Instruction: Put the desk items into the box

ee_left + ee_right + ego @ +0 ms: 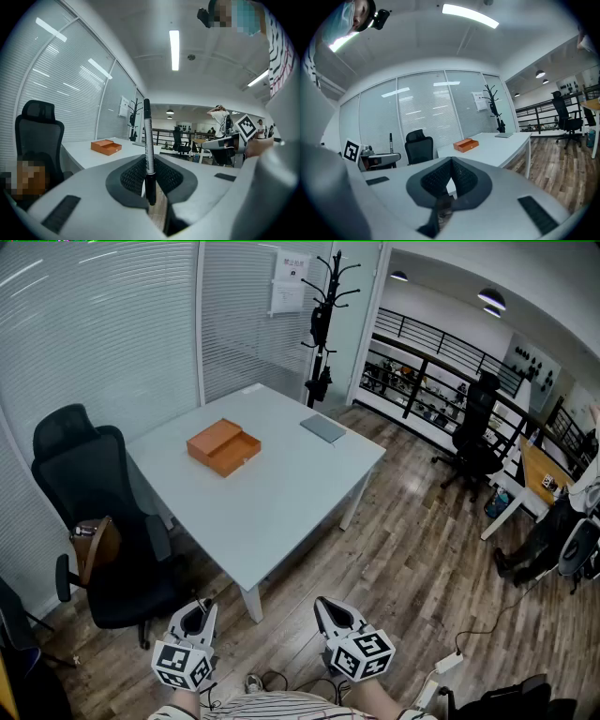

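Note:
An open orange box [223, 446] lies on the white table [281, 493], far ahead of both grippers. A flat grey pad [323, 427] rests near the table's far right corner. My left gripper [194, 618] hangs low in front of the table's near corner, shut on a black-and-white pen [148, 150] that stands upright between the jaws. My right gripper [325, 608] is beside it, shut with nothing in it. The left gripper view shows the box [106, 146] small and far off, as does the right gripper view [466, 145].
A black office chair [89, 512] with a brown bag [94, 545] stands left of the table. Behind the table are a coat stand [323, 324] and glass walls with blinds. More chairs, desks and a person [562, 521] are at the right on the wooden floor.

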`<state>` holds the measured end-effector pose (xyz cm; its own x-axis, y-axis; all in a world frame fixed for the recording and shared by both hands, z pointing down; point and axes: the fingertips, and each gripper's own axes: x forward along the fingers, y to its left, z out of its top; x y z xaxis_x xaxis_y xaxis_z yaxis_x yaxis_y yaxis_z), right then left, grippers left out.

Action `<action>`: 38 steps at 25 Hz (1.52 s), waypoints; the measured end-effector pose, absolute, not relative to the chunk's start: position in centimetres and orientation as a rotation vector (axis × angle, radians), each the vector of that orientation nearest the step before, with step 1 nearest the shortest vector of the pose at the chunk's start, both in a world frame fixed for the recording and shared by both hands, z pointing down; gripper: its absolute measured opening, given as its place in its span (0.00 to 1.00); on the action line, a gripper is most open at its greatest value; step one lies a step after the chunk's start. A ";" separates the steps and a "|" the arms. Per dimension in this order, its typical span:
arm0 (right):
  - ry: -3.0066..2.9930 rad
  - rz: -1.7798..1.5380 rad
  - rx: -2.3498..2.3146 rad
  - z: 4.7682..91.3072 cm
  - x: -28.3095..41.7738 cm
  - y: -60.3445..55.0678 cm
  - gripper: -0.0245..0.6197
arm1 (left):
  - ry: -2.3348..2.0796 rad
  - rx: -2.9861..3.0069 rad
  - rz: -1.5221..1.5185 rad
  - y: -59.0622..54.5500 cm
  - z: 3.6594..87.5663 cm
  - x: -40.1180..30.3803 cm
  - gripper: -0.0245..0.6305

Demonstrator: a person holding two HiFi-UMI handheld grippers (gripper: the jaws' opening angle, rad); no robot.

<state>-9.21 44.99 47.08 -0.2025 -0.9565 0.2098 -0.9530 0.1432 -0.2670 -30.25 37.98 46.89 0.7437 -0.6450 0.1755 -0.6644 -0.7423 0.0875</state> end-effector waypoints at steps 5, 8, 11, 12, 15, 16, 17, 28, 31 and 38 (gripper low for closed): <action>2.337 -0.542 -1.982 46.9 -10.6 44.0 0.08 | -1.020 2.806 0.203 37.0 47.0 -31.4 0.12; 2.304 -0.542 -1.996 47.0 -11.2 43.0 0.08 | -0.986 2.819 0.213 35.9 47.3 -31.8 0.12; 2.287 -0.531 -2.049 47.5 -11.6 42.4 0.08 | -0.946 2.832 0.224 34.8 47.7 -32.2 0.12; 2.278 -0.534 -2.060 47.6 -11.7 42.2 0.08 | -0.934 2.835 0.228 34.5 47.8 -32.2 0.12; 2.248 -0.557 -2.081 47.9 -11.5 42.1 0.08 | -0.911 2.832 0.234 33.5 48.1 -32.0 0.12; 2.243 -0.564 -2.086 48.0 -11.3 42.1 0.08 | -0.905 2.831 0.233 33.3 48.2 -31.7 0.12; 2.240 -0.569 -2.090 48.0 -11.0 41.9 0.08 | -0.898 2.830 0.232 33.0 48.2 -31.4 0.12; 2.289 -0.568 -2.051 48.6 -2.6 36.7 0.08 | -0.940 2.805 0.243 28.4 49.1 -23.1 0.12; 2.341 -0.556 -2.010 48.5 0.5 34.8 0.08 | -0.979 2.800 0.221 27.1 48.7 -19.7 0.12; 2.468 -0.532 -1.896 48.1 6.9 31.6 0.08 | -1.099 2.765 0.189 25.5 48.4 -13.0 0.12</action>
